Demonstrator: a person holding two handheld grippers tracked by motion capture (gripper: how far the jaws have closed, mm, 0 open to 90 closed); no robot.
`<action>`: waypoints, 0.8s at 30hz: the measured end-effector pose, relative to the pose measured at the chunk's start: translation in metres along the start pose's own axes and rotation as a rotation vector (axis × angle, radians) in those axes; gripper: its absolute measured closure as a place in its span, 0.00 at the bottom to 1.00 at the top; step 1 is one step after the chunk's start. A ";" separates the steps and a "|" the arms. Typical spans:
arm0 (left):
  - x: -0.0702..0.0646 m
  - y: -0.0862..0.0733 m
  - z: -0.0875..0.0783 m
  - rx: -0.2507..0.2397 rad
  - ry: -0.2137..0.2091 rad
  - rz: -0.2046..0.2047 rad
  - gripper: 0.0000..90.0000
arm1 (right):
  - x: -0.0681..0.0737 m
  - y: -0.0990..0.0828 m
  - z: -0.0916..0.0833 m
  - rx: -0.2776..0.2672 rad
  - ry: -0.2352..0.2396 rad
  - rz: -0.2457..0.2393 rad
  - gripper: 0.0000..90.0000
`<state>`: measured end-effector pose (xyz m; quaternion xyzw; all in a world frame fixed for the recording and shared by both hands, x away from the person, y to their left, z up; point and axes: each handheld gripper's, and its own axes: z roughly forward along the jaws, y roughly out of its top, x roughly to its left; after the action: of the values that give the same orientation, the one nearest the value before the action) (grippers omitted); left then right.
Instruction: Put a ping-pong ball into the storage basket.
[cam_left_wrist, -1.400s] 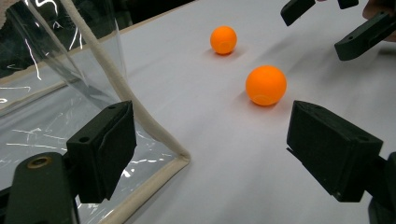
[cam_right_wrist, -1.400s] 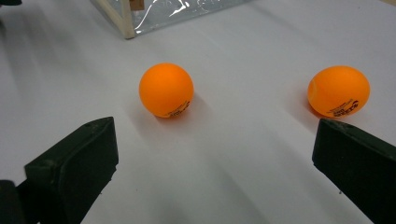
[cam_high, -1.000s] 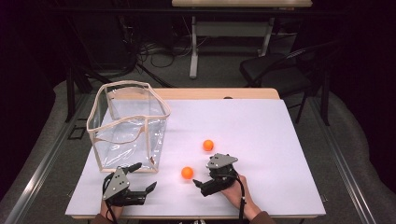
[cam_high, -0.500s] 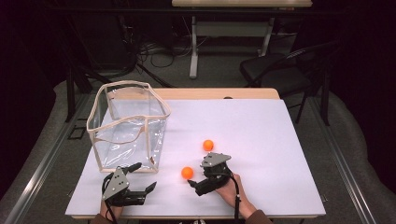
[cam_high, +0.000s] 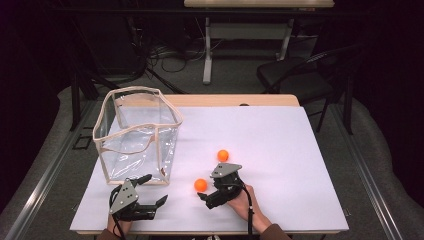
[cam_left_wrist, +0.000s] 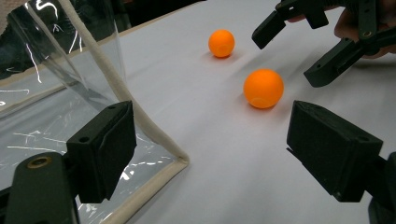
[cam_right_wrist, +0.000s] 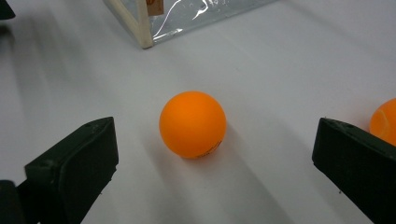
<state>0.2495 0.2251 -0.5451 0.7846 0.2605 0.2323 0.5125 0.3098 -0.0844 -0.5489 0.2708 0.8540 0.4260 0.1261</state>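
White table (cam_high: 280, 150) carried a clear bag (cam_high: 137, 132) with cream trim at its left. Left gripper (cam_high: 150, 192), jaws spread, sat just before the bag's near corner. Right gripper (cam_high: 210, 192), released wide, faced the nearer orange ball (cam_high: 200, 185) on the table. Second ball (cam_high: 223, 155) lay beyond.

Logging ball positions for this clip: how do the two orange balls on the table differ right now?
The near ball lies framed between the right gripper's open jaws; the far ball lies beyond the gripper, outside them. The near ball sits closer to the clear bag. Both are orange, alike in size, resting on the white table.
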 end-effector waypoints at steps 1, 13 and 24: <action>0.000 0.000 0.000 -0.001 0.001 0.002 0.18 | 0.000 0.000 0.001 -0.002 0.003 0.004 0.00; 0.000 0.000 0.000 -0.001 0.004 0.001 0.18 | 0.000 0.003 0.010 0.017 0.011 0.011 0.00; 0.000 0.000 0.000 -0.001 0.002 0.004 0.18 | 0.005 0.006 0.018 0.052 0.019 -0.005 0.16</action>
<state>0.2493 0.2253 -0.5448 0.7847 0.2593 0.2340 0.5121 0.3161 -0.0671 -0.5554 0.2678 0.8666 0.4058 0.1120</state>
